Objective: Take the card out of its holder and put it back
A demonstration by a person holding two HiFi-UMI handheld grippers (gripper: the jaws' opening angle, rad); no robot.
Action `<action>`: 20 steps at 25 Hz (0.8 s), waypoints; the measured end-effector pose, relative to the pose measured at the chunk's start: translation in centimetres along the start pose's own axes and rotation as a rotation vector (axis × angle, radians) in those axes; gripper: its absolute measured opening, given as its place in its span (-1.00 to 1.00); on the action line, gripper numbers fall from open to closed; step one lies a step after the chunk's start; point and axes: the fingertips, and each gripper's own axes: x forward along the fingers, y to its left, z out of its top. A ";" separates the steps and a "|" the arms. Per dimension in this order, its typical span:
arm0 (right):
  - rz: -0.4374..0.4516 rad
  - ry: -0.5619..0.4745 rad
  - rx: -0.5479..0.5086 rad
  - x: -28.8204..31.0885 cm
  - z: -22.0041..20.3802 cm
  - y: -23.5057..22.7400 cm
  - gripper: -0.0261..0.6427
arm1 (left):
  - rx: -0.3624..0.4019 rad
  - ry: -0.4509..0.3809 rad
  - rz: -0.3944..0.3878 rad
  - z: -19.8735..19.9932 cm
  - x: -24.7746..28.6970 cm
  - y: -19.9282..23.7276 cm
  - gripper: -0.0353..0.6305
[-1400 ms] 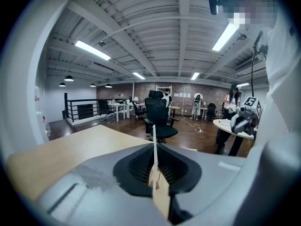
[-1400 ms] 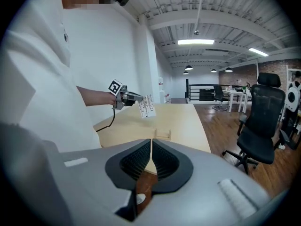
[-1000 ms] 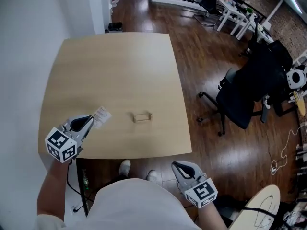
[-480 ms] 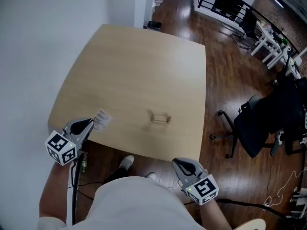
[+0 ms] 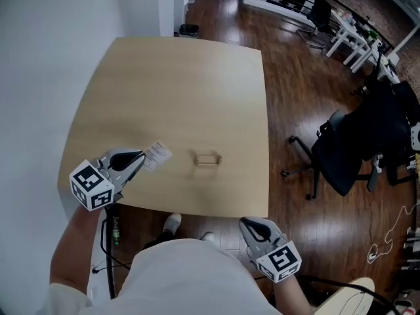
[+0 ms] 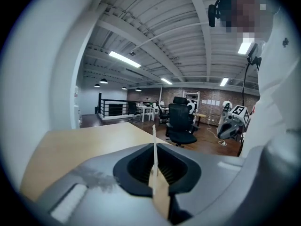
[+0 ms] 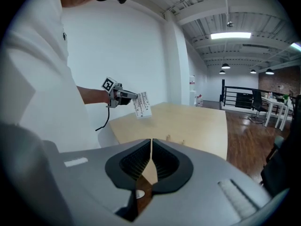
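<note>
Nearest, just off the desk's near edge and close against the person's body, the right claw point(image 5: 245, 224) hangs over the wooden floor point(image 5: 289, 90) with its jaws pressed together and nothing between them. It seems parked there on purpose, out of the working space, since one claw is enough for a light card. A little farther, over the near left corner of the desk point(image 5: 177, 84), the left claw point(image 5: 139, 160) is closed tight on the card point(image 5: 156, 155), which its own view shows edge-on, pinched between the jaws. The grip takes only one end, so most of the card juts free past the jaw tips toward the right. That looks deliberate, as the free edge is the part that must go into a slot. In the right gripper view the card is lifted off the desk top rather than resting on it. To its right, apart from it and about midway across the desk's near half, the small holder point(image 5: 207, 159) stands empty. So the removal reads as done and the return is yet to come. That will need the card's edge lined up with the narrow holder, which is light, unsteadied and could slide or tip if nudged. Farther right, a black office chair point(image 5: 351, 143) stands on the floor, well away.
</note>
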 end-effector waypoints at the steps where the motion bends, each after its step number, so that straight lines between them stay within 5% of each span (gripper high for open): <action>1: -0.023 0.000 0.014 -0.4 -0.2 -0.2 -0.88 | 0.014 0.004 -0.036 0.4 1.3 -0.1 -0.84; 12: -0.305 0.000 0.166 -5.4 -2.0 -0.1 -0.88 | 0.131 0.086 -0.375 2.2 12.8 -2.1 -0.84; 20: -0.473 0.012 0.262 -8.0 -3.2 1.5 -0.88 | 0.156 0.147 -0.517 0.1 18.4 -2.5 -0.84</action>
